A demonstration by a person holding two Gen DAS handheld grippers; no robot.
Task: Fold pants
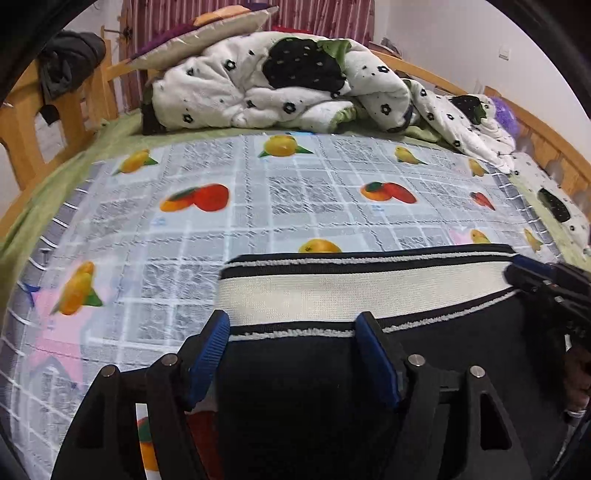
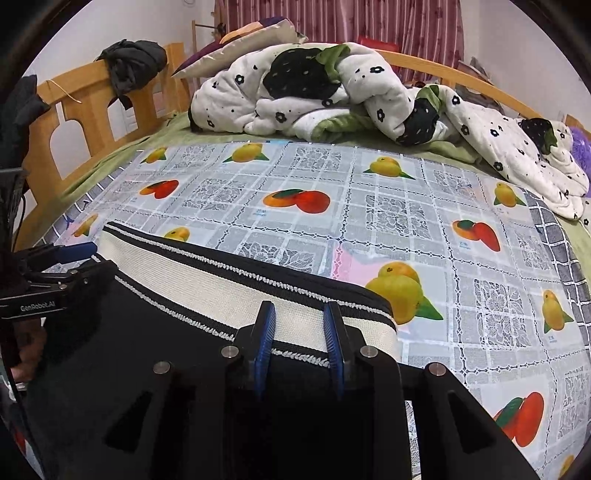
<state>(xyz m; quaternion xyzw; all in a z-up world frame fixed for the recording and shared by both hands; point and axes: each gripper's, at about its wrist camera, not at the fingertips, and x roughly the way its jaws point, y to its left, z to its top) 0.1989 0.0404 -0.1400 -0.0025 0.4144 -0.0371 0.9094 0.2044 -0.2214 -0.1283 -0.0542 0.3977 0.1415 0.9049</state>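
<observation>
Lying on the bed, the pants (image 1: 332,369) have only their waist end in view; the legs run off the bottom edge, hidden under the black tong bodies. Waistband (image 2: 229,295) is cream ribbed knit between black bands with white stitched edging; the rest of the fabric is plain dark, detail lost in shadow.

Left tongs (image 1: 293,332) sit over the left end of the waistband, blue ridged pads well apart, nothing pinched. Right tongs (image 2: 300,325) stand over the right end, pads narrowly apart with a strip of waistband seen in the gap; cannot tell for certain if they touch cloth, they look clear of it. Each view catches the other tongs at its edge, cut off, with part of a hand (image 2: 26,354) behind, dim.

Bed is covered by a glossy plastic cloth (image 2: 388,221), grey lace-grid print with oranges and lemons, over a green sheet (image 1: 55,177). A crumpled white fleece blanket (image 1: 277,81) with black flowers and green trim is heaped at the far side, a pillow (image 1: 207,33) behind it. Wooden bed frame (image 2: 74,107) with dark clothes (image 2: 133,66) draped on it. Striped maroon curtain (image 2: 369,22), white walls. Purple fuzzy item (image 1: 506,114) at the right, unclear what.
</observation>
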